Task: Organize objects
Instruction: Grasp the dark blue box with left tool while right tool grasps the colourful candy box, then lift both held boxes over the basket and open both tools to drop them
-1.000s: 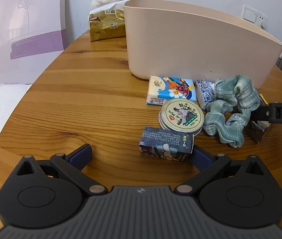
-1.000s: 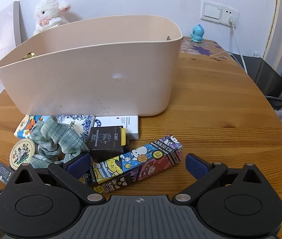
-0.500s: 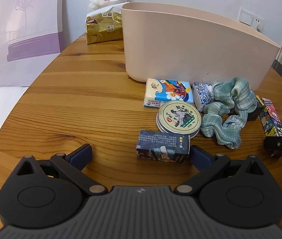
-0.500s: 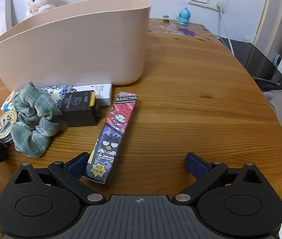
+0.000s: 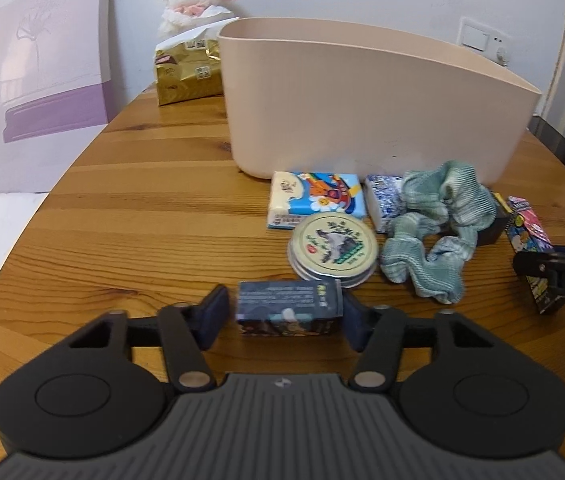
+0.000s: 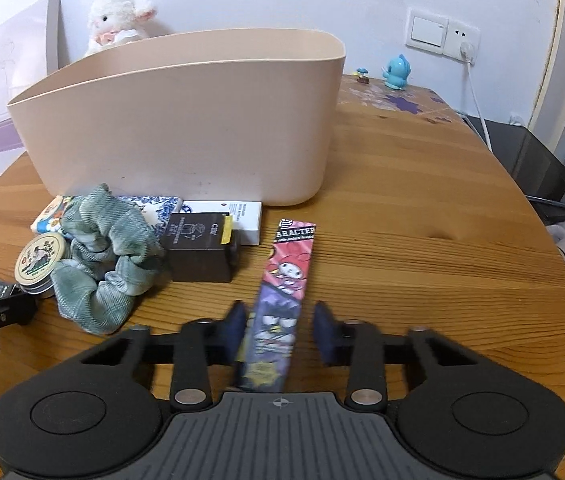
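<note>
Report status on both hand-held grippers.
Left hand-held gripper straddles small dark box, jaws not shut. Right hand-held gripper straddles long cartoon box, gaps both sides. Beige bin beyond, nothing between.

Black grippers (image 5: 284, 314), ribbed grey housing, silver pivot screws

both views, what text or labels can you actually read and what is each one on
"ARACTER", cut off at the left, on the long cartoon box between the right tongs.
"DAS", cut off, on the right tongs as seen in the left view.
"OLAI", cut off, on the left tongs as seen in the right view.
Print on the small dark box, round tin, black box, white box and gold pack: too small or blurred.
</note>
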Demonstrator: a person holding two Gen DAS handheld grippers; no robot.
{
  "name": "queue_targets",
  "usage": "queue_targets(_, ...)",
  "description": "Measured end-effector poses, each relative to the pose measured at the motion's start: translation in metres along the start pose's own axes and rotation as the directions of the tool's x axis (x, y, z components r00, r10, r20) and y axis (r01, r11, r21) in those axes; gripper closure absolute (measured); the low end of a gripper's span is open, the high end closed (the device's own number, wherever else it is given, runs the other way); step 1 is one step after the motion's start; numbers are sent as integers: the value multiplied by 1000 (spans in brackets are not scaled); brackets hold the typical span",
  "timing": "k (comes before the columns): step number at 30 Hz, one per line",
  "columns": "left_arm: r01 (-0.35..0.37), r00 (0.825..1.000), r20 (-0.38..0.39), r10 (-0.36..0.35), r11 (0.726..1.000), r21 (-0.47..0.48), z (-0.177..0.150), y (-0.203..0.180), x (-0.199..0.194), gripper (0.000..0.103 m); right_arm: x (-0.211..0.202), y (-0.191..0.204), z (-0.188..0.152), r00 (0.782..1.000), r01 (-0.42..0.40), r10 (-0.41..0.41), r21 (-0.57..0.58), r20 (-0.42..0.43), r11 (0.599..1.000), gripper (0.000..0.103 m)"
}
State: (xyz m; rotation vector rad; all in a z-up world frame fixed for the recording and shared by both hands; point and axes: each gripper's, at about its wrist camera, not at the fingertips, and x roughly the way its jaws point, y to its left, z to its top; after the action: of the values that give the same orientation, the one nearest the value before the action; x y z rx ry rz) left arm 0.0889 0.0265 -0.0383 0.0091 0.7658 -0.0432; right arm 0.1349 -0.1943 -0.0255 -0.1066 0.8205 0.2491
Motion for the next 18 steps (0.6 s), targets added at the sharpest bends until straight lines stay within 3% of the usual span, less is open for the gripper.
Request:
queue_targets(11,48,999,-15,-48,998,-37,0,5,-6,51,-24,-14,-1,998,-35,33,43,49,998,82)
queue_targets(18,49,998,52,-47,998,-41,10,4,-34,51,-60,-19,13,988,-56,49,45,145,997,82)
